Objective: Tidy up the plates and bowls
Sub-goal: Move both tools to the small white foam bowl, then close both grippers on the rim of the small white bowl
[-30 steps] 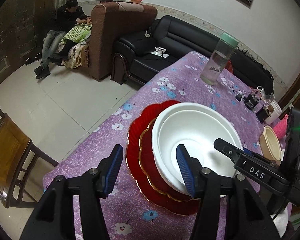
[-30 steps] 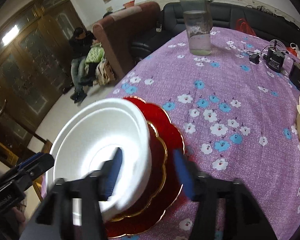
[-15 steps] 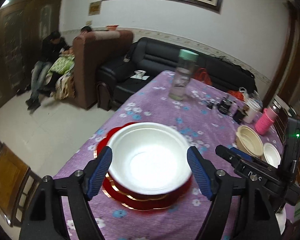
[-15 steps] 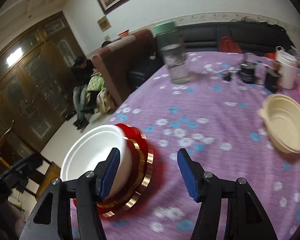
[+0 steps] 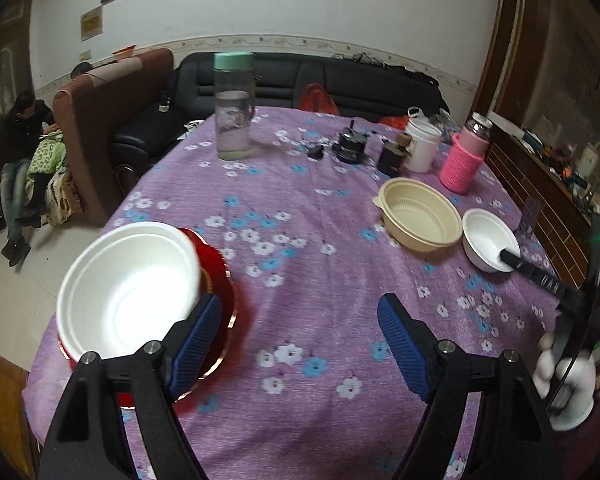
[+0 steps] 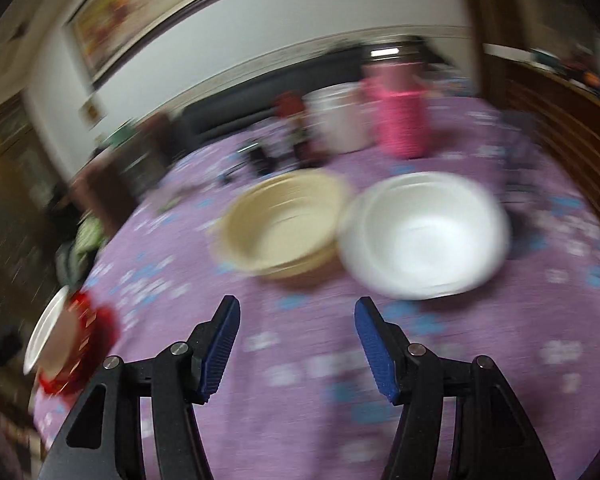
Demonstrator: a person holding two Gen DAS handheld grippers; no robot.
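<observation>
On the worktop [image 5: 324, 208], purple floral cloth: I read the following from my two wrist feeds.
Left gripper [image 5: 300, 340]: fingers spread wide apart, nothing between them; I see only cloth in the gap.
Left gripper position: above the near edge of the worktop, with its left finger [image 5: 196, 340] overlapping the rim of the plate stack in view; I cannot tell whether it touches.
Right gripper [image 6: 296, 344]: fingers apart, holding nothing; cloth shows between them.
Right feed quality: heavily motion-blurred, so I report coarse positions only.
Large white bowl [image 5: 128, 292]: upright, sitting on the red plates [image 5: 222, 280] at the near left corner of the worktop.
Red plates, detail: gold-edged rims show beneath the bowl; I cannot count them.
Beige bowl [image 5: 420, 216]: upright on the cloth at right of centre, well apart from the red stack.
Small white bowl [image 5: 490, 240]: just beside the beige bowl, on its right; in the right feed [image 6: 424, 236] the two rims appear to touch.
Right gripper relative to bowls: both bowls lie ahead of the fingers, the white one ahead and to the right.
Clear bottle [image 5: 234, 108]: green cap, upright at the far left of the worktop.
Pink sleeved flask [image 5: 464, 160]: upright at the far right, next to a white cup [image 5: 420, 148].
Dark small items [image 5: 352, 146]: grouped between the bottle and the cup.
Black sofa [image 5: 312, 84]: behind the worktop.
</observation>
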